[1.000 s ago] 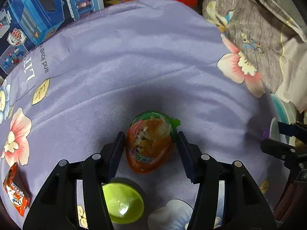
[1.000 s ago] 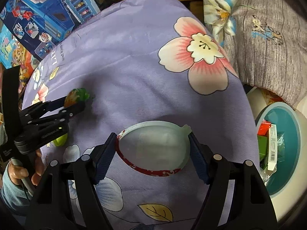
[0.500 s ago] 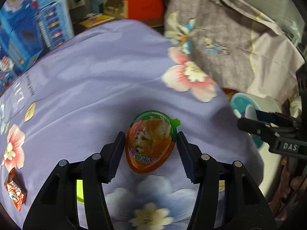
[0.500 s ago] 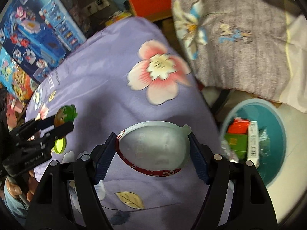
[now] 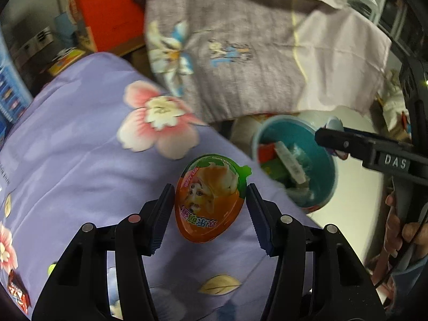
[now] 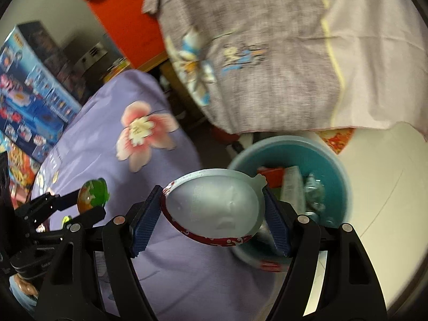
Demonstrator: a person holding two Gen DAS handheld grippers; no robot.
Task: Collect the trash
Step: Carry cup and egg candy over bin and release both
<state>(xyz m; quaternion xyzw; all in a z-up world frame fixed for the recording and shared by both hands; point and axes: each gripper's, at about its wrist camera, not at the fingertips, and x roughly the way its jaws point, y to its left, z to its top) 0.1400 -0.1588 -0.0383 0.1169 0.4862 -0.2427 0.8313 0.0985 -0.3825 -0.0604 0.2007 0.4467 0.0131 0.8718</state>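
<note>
An orange and green egg-shaped package (image 5: 210, 198) is gripped between the pads of the left tongs (image 5: 210, 200), clamped at both sides, its printed face turned toward the camera. A white egg-shaped shell half with a red patterned rim (image 6: 214, 208) is held the same way by the right tongs (image 6: 212, 214), the jaws being set wider around this broader piece. Neither grip has been altered since the earlier frames.

What has changed is the background. A second ago both tongs were seen over the middle of the purple flowered bedspread (image 5: 80, 160), and only an edge of the teal bin was visible. Now both have been carried sideways to the edge of the bed. The teal bin (image 5: 327, 165) on the pale floor is seen just beyond the orange package, and in the right wrist view the white shell half is partly over the bin's rim (image 6: 345, 187). Red, green and white packets are seen inside the bin. The grey patterned cloth (image 5: 240, 67) now fills the upper part of both views. The small green cap formerly seen below the left tongs is no longer in view there.
</note>
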